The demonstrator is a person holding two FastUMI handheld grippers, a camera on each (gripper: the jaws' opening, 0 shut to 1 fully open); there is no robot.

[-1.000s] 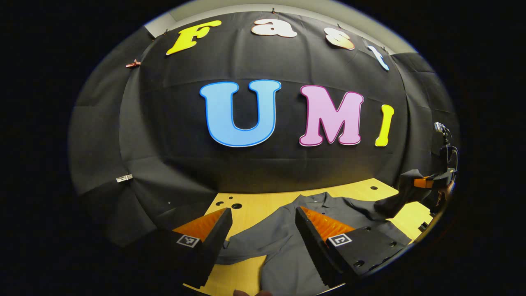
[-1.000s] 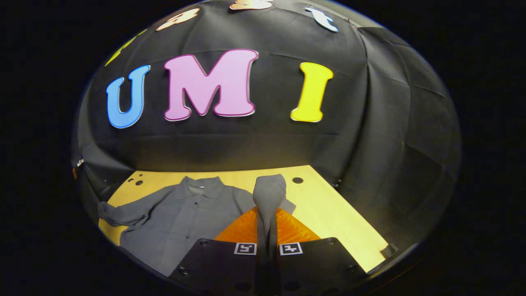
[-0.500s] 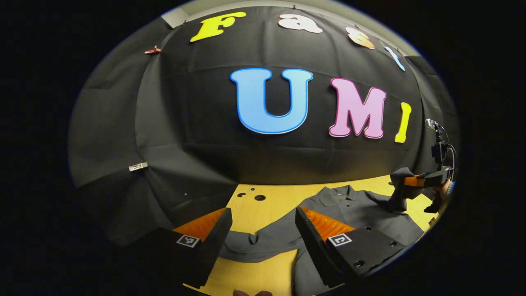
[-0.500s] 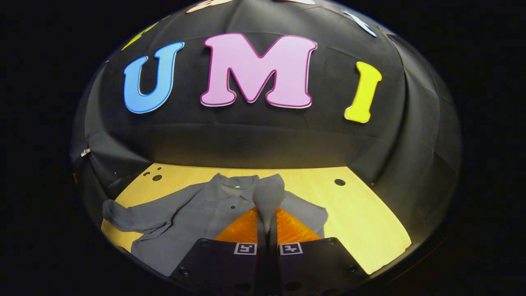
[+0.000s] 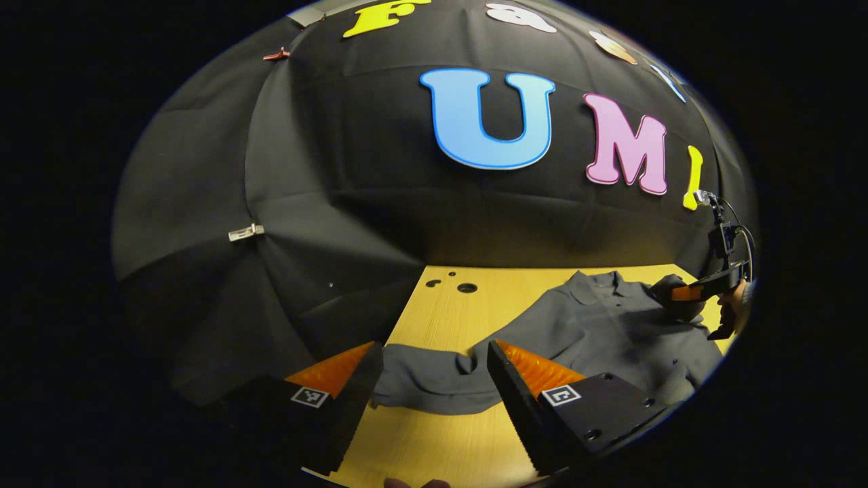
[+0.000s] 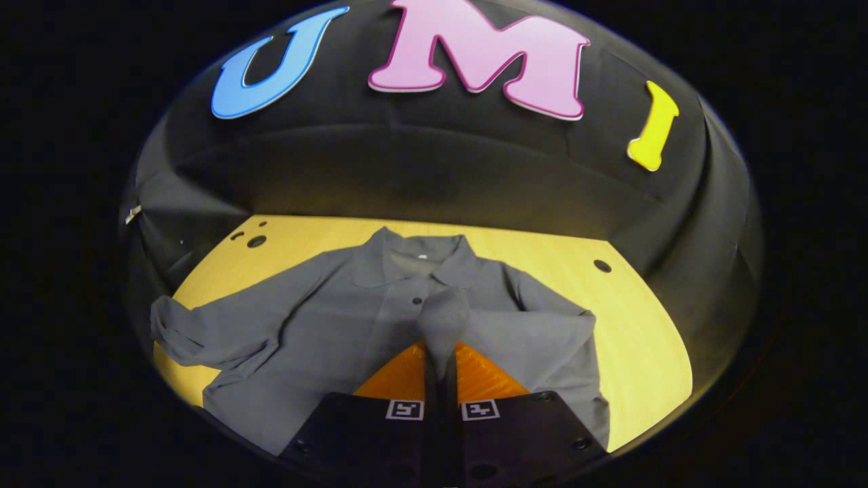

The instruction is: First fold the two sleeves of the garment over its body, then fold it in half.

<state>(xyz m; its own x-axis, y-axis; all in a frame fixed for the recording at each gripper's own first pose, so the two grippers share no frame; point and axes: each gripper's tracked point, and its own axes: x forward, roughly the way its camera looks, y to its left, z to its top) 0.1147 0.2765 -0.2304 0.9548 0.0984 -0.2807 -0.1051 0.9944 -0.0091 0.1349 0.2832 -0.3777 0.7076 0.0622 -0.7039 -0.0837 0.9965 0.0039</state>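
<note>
— What's the setting?
— A pale wooden desk (image 6: 637,339) with small round holes, black cloth wall (image 5: 325,203) behind.
— And the shirt?
— The grey shirt (image 6: 325,325) lies mid-frame. The right gripper (image 6: 442,359) pinches one sleeve (image 6: 444,318) over its body; the left gripper (image 5: 434,379) gapes wide, empty, its other sleeve (image 5: 427,383) between the fingers.

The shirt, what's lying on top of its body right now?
The right sleeve, pinched in the right gripper, is folded over the shirt front. Buttons under it are covered.
</note>
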